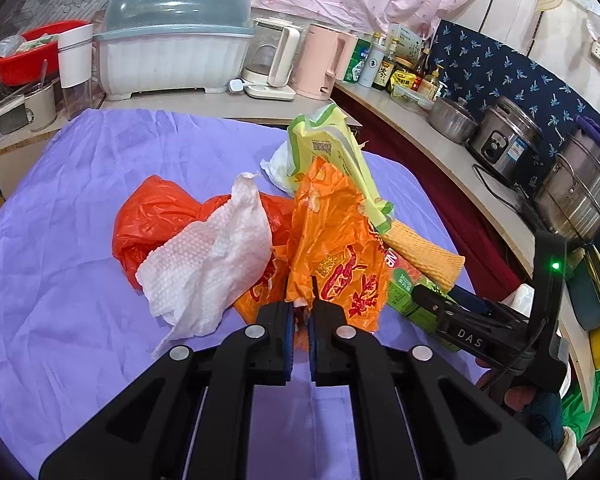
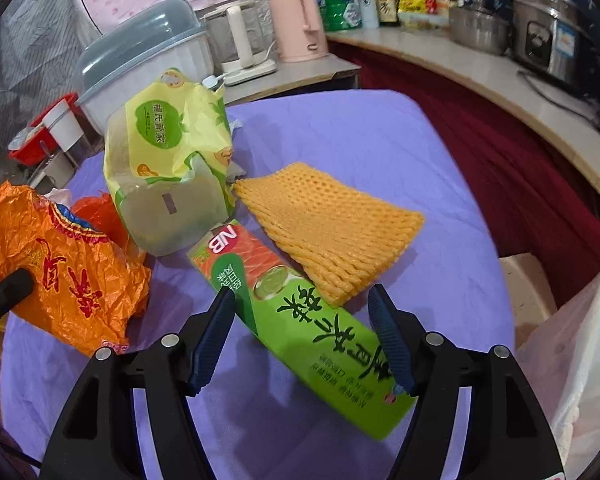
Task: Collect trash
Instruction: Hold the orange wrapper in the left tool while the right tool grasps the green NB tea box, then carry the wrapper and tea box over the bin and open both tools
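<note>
Left gripper [image 1: 300, 312] jaws nearly closed, pinching the lower edge of the crinkled orange plastic bag [image 1: 332, 240] mid-pile on the purple tablecloth [image 1: 60, 280]. Right gripper [image 2: 302, 320] jaws wide apart, straddling the flat green carton [image 2: 320, 332] lying on the cloth, not clamped. Yellow foam fruit net [image 2: 332, 232] touches the carton's far side; white paper towel [image 1: 208, 264] drapes over the red plastic bag [image 1: 148, 216].

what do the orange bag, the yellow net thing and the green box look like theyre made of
Orange bag: thin glossy plastic film, sharply crinkled.
Yellow net: soft foam mesh, matte, puffy woven strands; probably fruit padding.
Green box: printed cardboard, slightly glossy, with flat faces and crisp folded edges.
</note>
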Tool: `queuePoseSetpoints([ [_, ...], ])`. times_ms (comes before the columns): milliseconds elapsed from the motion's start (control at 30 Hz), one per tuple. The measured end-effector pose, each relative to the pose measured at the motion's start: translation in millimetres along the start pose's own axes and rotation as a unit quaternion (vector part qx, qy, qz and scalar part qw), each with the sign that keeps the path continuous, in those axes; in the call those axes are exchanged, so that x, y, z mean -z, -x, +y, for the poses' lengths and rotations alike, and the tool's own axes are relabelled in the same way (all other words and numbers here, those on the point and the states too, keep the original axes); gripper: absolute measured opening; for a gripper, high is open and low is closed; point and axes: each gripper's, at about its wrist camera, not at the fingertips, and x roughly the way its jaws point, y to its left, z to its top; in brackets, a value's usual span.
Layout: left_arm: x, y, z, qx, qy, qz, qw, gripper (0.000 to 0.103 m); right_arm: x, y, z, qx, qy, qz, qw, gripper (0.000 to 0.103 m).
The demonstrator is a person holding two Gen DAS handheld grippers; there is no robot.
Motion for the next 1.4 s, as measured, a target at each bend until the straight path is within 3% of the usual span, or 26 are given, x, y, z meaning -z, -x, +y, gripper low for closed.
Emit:
queuePoseSetpoints([
  [333,5.2,-3.0,-2.4,-0.007,0.003,0.009,0.9999,0.005,25.3,10.2,14.3,-0.015,0.017,0.018,1.000,0.064],
  [433,7.2,-3.3,-3.5,-0.009,0.005,0.012,0.9999,0.005,33.9,15.1,21.9,-0.011,0.028,0.018,0.999,0.052],
  [500,9.2,-2.3,-5.2,-0.009,0.006,0.015,0.9998,0.005,37.5,17.7,26.2,-0.004,0.033,0.019,0.999,0.039],
  [533,10.3,-0.7,-6.4,-0.008,0.006,0.015,0.9998,0.005,39.2,19.2,27.9,-0.002,0.033,0.019,0.999,0.039],
  [1000,18.2,38.4,-32.4,0.004,-0.005,-0.004,1.0000,0.005,56.9,87.7,18.3,-0.006,-0.006,-0.034,0.999,0.038],
  [1400,24.4,81.5,-98.0,0.035,-0.047,-0.032,0.9978,0.005,75.0,173.1,-38.8,0.023,-0.061,-0.094,0.993,0.038],
])
